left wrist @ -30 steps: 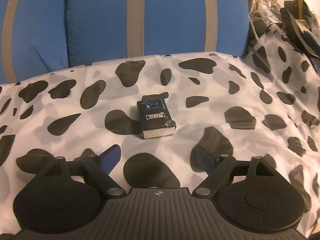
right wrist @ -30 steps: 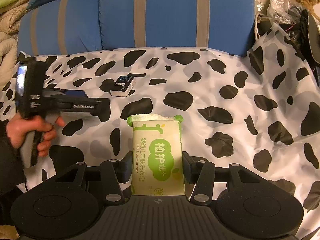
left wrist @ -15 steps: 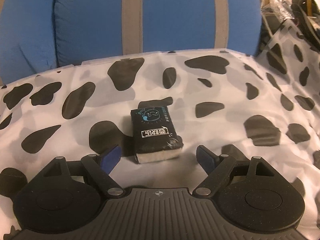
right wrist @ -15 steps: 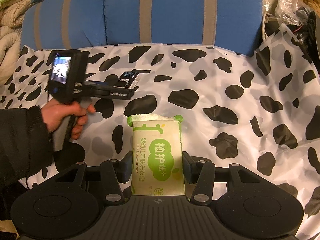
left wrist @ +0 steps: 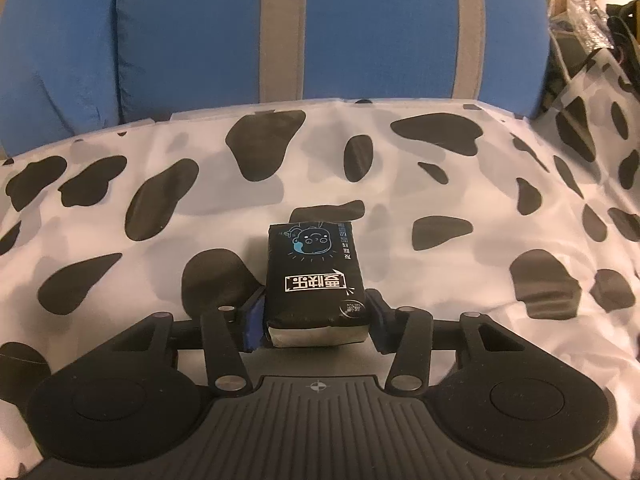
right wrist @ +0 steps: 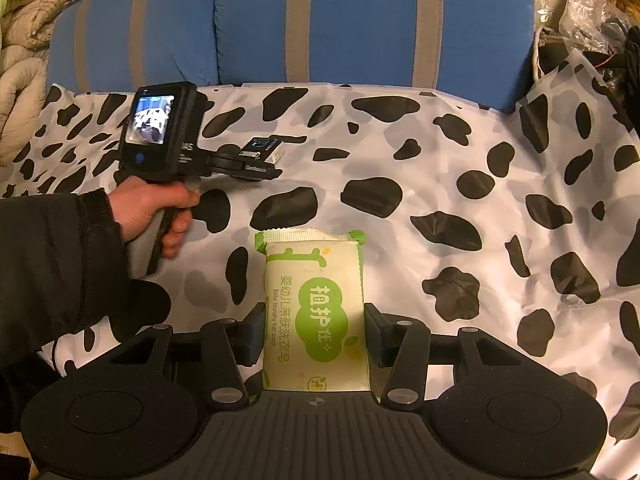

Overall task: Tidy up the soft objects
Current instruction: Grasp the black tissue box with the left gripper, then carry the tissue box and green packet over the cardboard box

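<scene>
A black tissue pack (left wrist: 314,276) with a white cartoon face lies on the cow-spotted sheet (left wrist: 480,216). My left gripper (left wrist: 316,316) has its jaws closing on the pack's near end, and both blue pads touch its sides. The right wrist view shows that same left gripper (right wrist: 256,164), held by a person's hand (right wrist: 152,208), around the tissue pack (right wrist: 262,148). My right gripper (right wrist: 315,332) is shut on a green and cream laundry soap pack (right wrist: 316,300), which sticks out forward between the fingers just above the sheet.
Blue cushions with grey stripes (left wrist: 380,32) stand along the back of the sheet. Bags and dark clutter (right wrist: 592,28) pile up at the right. A pale quilt (right wrist: 20,68) lies at the left. A dark sleeve (right wrist: 60,260) crosses the left foreground.
My left gripper moved forward to the tissue pack and its jaws came in from wide open onto the pack's sides. The right gripper kept still with the soap pack.
</scene>
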A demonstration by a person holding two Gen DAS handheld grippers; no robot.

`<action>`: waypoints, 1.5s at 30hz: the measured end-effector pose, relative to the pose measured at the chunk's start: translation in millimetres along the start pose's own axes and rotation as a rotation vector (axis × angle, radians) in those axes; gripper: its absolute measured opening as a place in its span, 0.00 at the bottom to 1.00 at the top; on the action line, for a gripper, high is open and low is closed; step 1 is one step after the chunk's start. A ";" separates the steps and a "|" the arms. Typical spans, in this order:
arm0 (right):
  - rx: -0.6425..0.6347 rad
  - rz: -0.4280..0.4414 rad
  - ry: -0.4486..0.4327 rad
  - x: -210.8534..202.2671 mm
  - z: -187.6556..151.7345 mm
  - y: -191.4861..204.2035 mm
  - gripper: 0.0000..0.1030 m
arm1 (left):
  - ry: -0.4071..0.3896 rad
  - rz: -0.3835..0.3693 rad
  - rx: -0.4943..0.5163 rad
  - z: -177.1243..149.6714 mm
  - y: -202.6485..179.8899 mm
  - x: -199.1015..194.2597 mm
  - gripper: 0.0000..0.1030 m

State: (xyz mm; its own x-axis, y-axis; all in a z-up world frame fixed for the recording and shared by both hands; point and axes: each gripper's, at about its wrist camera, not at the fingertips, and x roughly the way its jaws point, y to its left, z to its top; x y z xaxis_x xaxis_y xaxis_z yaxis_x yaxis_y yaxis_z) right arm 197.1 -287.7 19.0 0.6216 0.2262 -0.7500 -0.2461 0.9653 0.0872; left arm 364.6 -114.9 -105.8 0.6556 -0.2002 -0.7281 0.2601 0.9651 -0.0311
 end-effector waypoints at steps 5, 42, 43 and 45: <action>-0.001 -0.001 0.003 2.2 0.4 2.5 0.51 | -0.020 0.012 0.012 2.1 2.9 -22.4 0.47; -0.070 -0.008 -0.026 3.3 -9.4 40.1 0.50 | -0.082 -0.074 0.030 -93.3 6.7 -229.2 0.47; -0.076 -0.010 -0.025 2.9 -10.9 41.3 0.50 | -0.082 -0.076 0.029 -97.2 6.4 -233.4 0.47; -0.087 -0.014 -0.024 1.7 -14.2 43.9 0.50 | -0.084 -0.080 0.030 -104.1 5.7 -242.0 0.47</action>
State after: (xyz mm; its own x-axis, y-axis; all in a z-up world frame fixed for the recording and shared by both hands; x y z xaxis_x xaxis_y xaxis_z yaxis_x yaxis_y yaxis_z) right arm 176.8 -246.9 12.3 0.6430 0.2174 -0.7343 -0.3007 0.9535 0.0190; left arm 133.6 -43.4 -1.1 0.6887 -0.2907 -0.6642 0.3339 0.9404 -0.0654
